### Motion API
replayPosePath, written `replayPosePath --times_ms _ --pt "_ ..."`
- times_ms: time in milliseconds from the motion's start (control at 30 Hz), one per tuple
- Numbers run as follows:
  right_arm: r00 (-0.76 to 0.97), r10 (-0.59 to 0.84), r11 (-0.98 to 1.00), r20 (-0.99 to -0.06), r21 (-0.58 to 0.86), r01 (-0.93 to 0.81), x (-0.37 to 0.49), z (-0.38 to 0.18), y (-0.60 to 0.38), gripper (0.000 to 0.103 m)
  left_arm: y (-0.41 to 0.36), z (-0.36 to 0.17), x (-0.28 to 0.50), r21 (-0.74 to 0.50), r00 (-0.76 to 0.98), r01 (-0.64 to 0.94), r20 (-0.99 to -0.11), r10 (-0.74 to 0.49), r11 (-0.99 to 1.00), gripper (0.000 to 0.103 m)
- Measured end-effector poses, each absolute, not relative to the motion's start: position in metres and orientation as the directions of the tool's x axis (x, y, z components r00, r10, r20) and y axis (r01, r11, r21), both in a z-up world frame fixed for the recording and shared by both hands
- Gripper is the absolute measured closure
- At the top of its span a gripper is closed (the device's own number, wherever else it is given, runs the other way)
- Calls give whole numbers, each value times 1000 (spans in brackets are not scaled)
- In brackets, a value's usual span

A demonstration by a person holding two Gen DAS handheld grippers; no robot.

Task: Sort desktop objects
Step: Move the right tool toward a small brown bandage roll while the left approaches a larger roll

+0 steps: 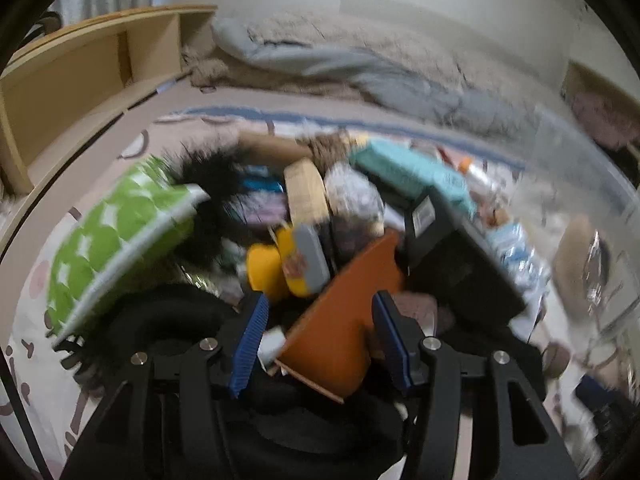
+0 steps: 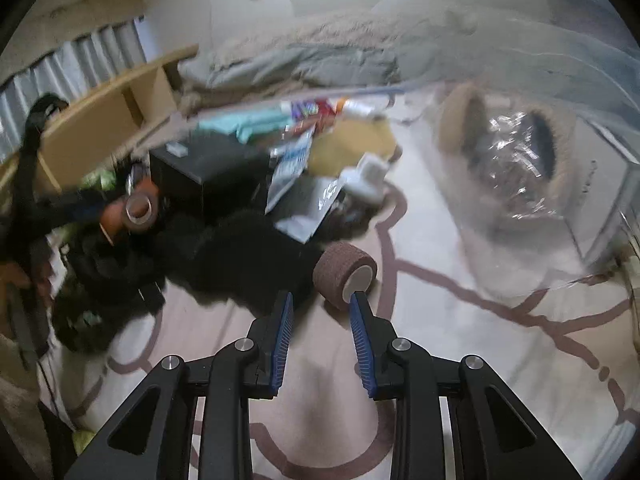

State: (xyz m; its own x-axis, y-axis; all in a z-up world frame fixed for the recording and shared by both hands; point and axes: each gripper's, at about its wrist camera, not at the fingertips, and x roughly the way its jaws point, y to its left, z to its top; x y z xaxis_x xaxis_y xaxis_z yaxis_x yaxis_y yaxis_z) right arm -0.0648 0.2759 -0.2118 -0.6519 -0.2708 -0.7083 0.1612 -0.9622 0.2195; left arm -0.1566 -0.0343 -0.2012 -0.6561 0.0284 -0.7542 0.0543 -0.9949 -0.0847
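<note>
My left gripper [image 1: 320, 304] is open over a pile of objects. An orange flat board [image 1: 344, 312] lies tilted between its blue pads [image 1: 250, 344], not clamped. Behind it lie a yellow and grey item [image 1: 296, 264], a black box [image 1: 460, 264], a teal box [image 1: 412, 176] and a green spotted pack [image 1: 116, 236]. My right gripper [image 2: 320, 300] is open and empty above the patterned mat [image 2: 460, 320]. A brown bandage roll [image 2: 344, 276] lies just ahead of its right fingertip. The black box [image 2: 208, 172] and a roll of brown tape [image 2: 138, 210] show in the right wrist view.
A wooden shelf [image 1: 80, 76] stands at the back left. A clear plastic bin [image 2: 520, 160] holding a fluffy brown item stands on the right. A white bottle [image 2: 366, 180], foil packets [image 2: 296, 188] and black furry cloth [image 2: 248, 256] lie on the mat. Bedding [image 1: 360, 60] lies behind.
</note>
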Motion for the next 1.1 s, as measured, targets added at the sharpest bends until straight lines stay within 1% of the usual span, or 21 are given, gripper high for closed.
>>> replayPosePath --times_ms 33,67,133,233,333,433,467,533,633,800,967,1033,1100 --pt "-662 -275 -960 -697 230 157 -63 -210 279 73 -30 -204 -155 -73 -653 40 -757 29 -997 56" --pt "-668 -275 -960 -692 234 153 -64 -209 281 73 -27 -203 -152 -65 -655 32 -755 28 -997 57" --pt "-671 -273 -960 -689 236 148 -67 -208 282 73 -21 -200 -147 -65 -662 3 -748 47 -998 57" --pt "-669 -277 -959 -690 243 147 -68 -210 283 73 -13 -196 -135 -94 -660 -56 -743 107 -994 57" --pt "-673 -274 -960 -687 237 149 -66 -209 281 73 -2 -195 -122 -120 -629 -120 -759 169 -986 57" --pt "-681 -272 -960 -680 236 148 -65 -210 282 73 10 -196 -111 -76 -616 -145 -773 150 -986 57" --pt "-687 -267 -961 -676 236 141 -65 -209 283 73 11 -196 -109 -85 -611 -149 -775 159 -985 57" --pt "-695 -262 -962 -670 239 133 -66 -208 286 73 11 -195 -106 -117 -605 -150 -775 185 -982 57" --pt "-707 -243 -966 -664 235 111 -71 -209 289 73 10 -187 -103 -117 -629 -145 -756 183 -982 57" --pt "-721 -176 -983 -670 165 87 -87 -213 284 73 -3 -183 -106 -139 -653 -88 -740 162 -986 57" --pt "-749 -150 -989 -646 108 105 -111 -211 271 73 -24 -179 -111 -183 -671 -11 -727 143 -983 57" --pt "-756 -137 -990 -640 70 120 -121 -213 265 73 -28 -180 -112 -198 -667 -2 -730 149 -980 57" --pt "-744 -144 -989 -653 64 135 -126 -217 263 73 -28 -181 -113 -203 -662 -3 -733 154 -979 57"
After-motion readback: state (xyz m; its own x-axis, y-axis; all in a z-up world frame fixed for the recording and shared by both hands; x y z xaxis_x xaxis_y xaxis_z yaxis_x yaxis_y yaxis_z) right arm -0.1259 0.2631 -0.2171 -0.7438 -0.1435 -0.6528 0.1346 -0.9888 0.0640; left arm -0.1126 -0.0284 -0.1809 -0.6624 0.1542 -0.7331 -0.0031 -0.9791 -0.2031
